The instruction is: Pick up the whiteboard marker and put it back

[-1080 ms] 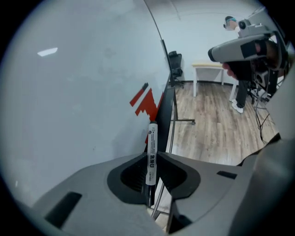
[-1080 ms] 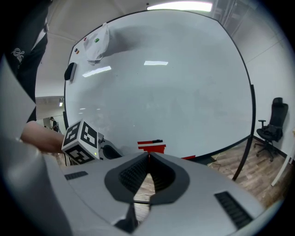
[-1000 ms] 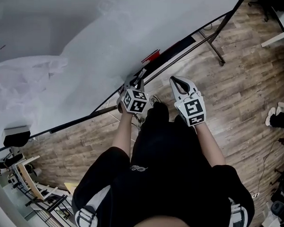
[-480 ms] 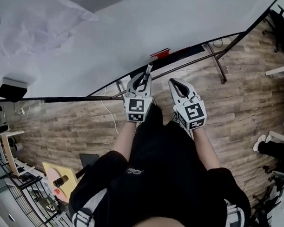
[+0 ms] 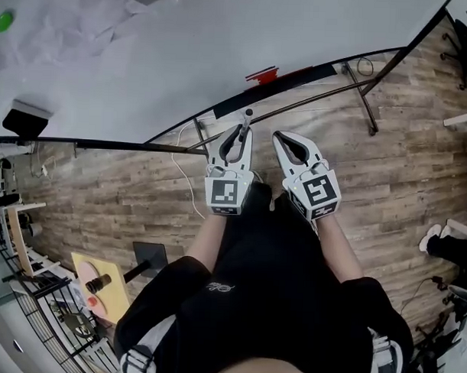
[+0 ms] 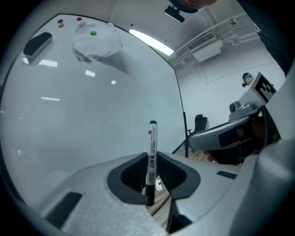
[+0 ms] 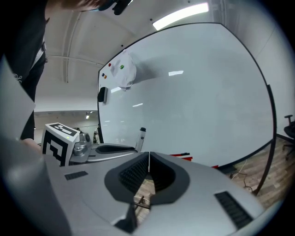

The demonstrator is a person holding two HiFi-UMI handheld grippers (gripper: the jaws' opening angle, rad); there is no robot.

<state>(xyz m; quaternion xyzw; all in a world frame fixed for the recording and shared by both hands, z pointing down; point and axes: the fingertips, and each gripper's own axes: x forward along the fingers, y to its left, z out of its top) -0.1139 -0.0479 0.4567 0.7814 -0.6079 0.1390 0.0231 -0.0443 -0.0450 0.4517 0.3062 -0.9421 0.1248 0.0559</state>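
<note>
A white whiteboard marker (image 6: 151, 150) with a black cap stands upright between the pads of my left gripper (image 6: 150, 159), which is shut on its lower barrel. In the head view the marker (image 5: 246, 118) sticks out past the left gripper (image 5: 238, 138) toward the lower edge of the whiteboard (image 5: 185, 42). My right gripper (image 5: 285, 140) hovers just to its right, jaws pressed together and empty. From the right gripper view the shut right gripper (image 7: 149, 161) faces the whiteboard (image 7: 193, 101), with the marker (image 7: 141, 137) to its left.
A red item (image 5: 262, 73) lies on the board's ledge. A black eraser (image 6: 38, 42) and a crumpled sheet (image 6: 97, 40) pinned by a green magnet sit high on the board. The stand's legs (image 5: 359, 91) cross the wood floor. A cart (image 5: 92, 292) stands at lower left.
Both grippers have risen toward the board. The left one rolled upright with the marker still in it. The right stayed shut.
</note>
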